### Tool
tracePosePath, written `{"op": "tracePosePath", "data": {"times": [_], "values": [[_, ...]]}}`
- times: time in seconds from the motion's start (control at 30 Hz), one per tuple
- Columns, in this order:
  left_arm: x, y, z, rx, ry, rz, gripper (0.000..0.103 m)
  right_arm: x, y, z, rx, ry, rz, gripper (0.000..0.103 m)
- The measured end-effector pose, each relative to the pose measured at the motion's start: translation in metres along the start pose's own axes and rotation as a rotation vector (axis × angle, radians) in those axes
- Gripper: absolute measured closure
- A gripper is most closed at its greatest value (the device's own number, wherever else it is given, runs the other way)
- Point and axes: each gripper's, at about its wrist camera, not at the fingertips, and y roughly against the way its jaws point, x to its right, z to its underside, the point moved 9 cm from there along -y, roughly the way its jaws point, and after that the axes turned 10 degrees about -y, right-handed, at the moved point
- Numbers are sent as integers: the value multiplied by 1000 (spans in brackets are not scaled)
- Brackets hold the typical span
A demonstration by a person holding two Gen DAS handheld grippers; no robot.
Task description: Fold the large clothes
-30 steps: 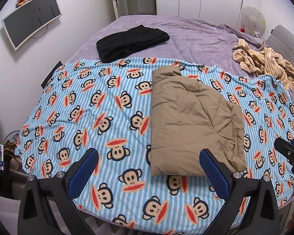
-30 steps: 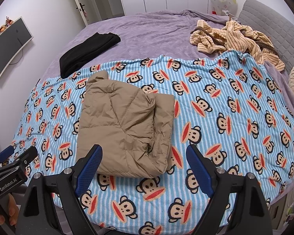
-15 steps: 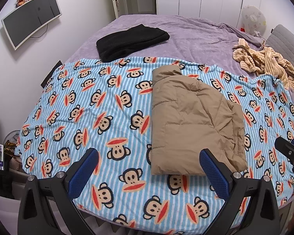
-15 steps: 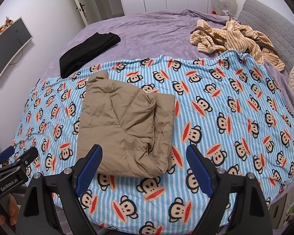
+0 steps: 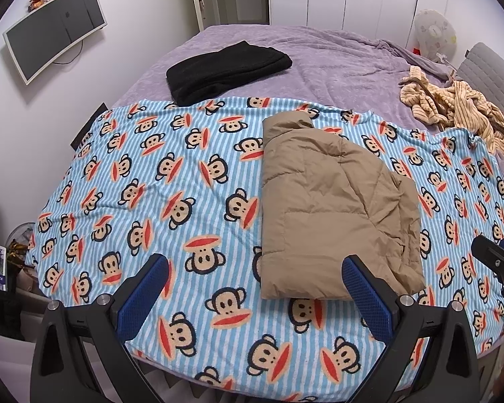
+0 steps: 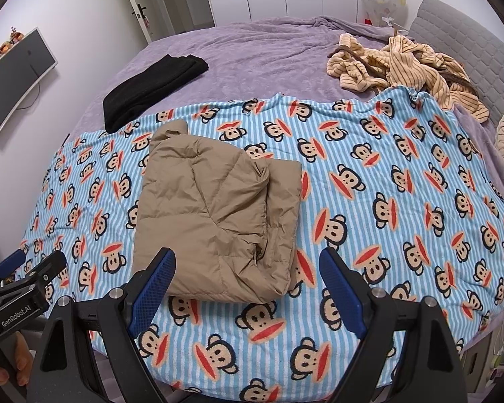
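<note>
Far left in both views there's a wall-mounted screen (image 5: 53,30), with little ornaments sitting along its top edge. Next over, a folded black garment (image 5: 226,69) is lying on the purple bed cover (image 5: 336,57), just past the far edge of the monkey-print blanket (image 5: 151,184), and its near corner overlaps that edge a bit.

The blanket is blue and white stripes with cartoon monkey faces, spread across the near half of the bed. The tan puffer jacket (image 5: 332,208) is the one being folded, and it's sitting on the blanket in a chunky rectangular bundle, collar end pointing away toward the far side. In the right wrist view it lies left of centre, with a loose flap doubled over along its right edge.

The left gripper (image 5: 255,297) hangs above the near edge of the blanket, jaws spread wide with nothing between them; its right finger overlaps the jacket's near corner in the picture, but I can't tell whether it touches. The right gripper (image 6: 247,288) is the same deal: jaws wide apart, empty, hovering by the jacket's near edge.

Further right, a crumpled yellow striped garment (image 6: 403,67) is heaped on the purple cover near the grey headboard (image 6: 470,43). There's a small white fan (image 6: 383,0) behind it by the wardrobe doors.
</note>
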Motion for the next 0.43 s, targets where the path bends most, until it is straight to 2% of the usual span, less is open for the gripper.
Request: {"op": "tracePosePath", "data": {"times": [0.2,0.33,0.43], "values": [[-4,-1,4,-2,17,-17,0,0,0,0,-2,-1,0,14],[-6,7,1,51,3,-41,0,-1,0,0,-2,0,1,14],[-5,6,0,43,9,-20,0,-1,0,1,-2,-3,2,14]]}}
